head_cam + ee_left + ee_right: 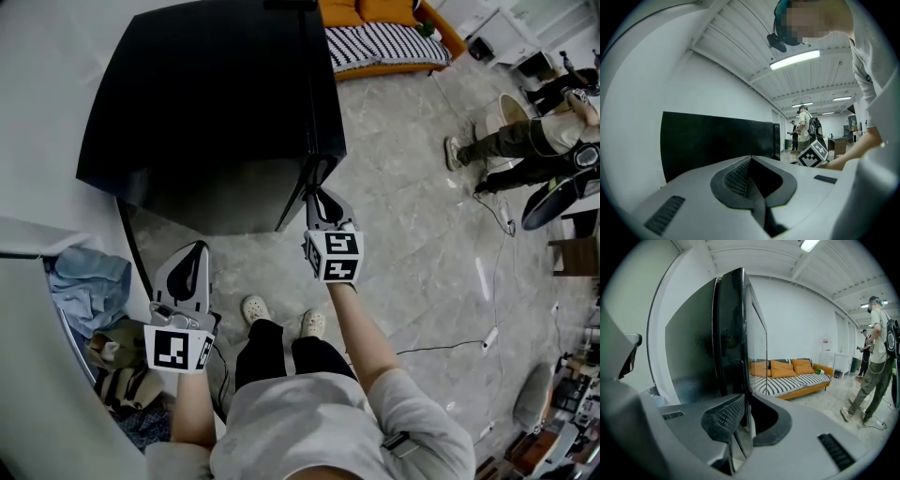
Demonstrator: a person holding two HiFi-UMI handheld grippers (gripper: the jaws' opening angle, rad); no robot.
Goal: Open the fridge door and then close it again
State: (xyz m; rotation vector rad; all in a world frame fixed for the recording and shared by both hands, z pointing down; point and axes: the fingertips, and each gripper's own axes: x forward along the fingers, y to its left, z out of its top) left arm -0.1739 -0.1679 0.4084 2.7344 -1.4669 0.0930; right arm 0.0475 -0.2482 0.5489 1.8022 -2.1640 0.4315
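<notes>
The black fridge [216, 94] stands against the white wall, seen from above; its dark front also shows in the left gripper view [717, 140]. My right gripper [322, 202] is at the fridge's front right corner, its jaws shut on the thin edge of the fridge door [740, 333], which runs up between the two pads [724, 416]. My left gripper [192, 258] hangs free below and left of the fridge. Its jaws are shut with nothing between them [752, 161]. The right gripper's marker cube [813, 154] shows beyond it.
An orange sofa [389, 42] with a striped cover stands behind the fridge to the right. People [525, 141] stand at the far right among cables [487, 281] on the floor. A white bin with clothes [89, 291] sits at my left.
</notes>
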